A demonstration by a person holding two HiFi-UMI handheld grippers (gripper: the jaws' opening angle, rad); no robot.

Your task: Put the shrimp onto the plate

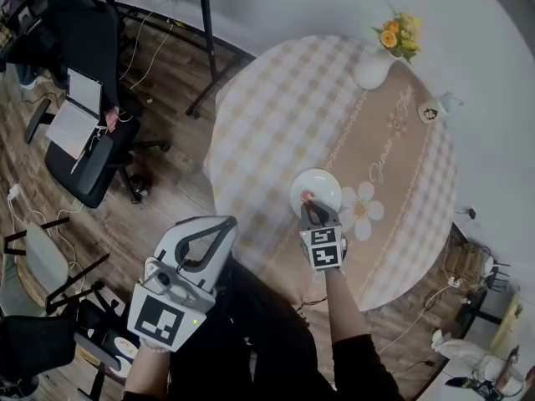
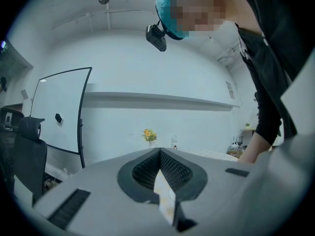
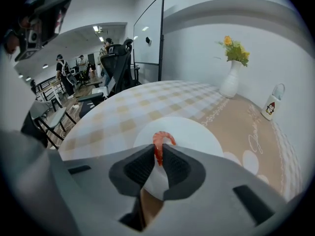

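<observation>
At the left, the left gripper hangs beside the table's edge, above the person's lap, its jaws pressed together with nothing between them. On the round checked table sits a white plate. The right gripper reaches over the plate's near rim, jaws clamped on an orange shrimp, whose curled end pokes out above the plate. Further right stands a vase of flowers

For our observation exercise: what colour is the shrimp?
The shrimp is orange-red, seen best in the right gripper view.
</observation>
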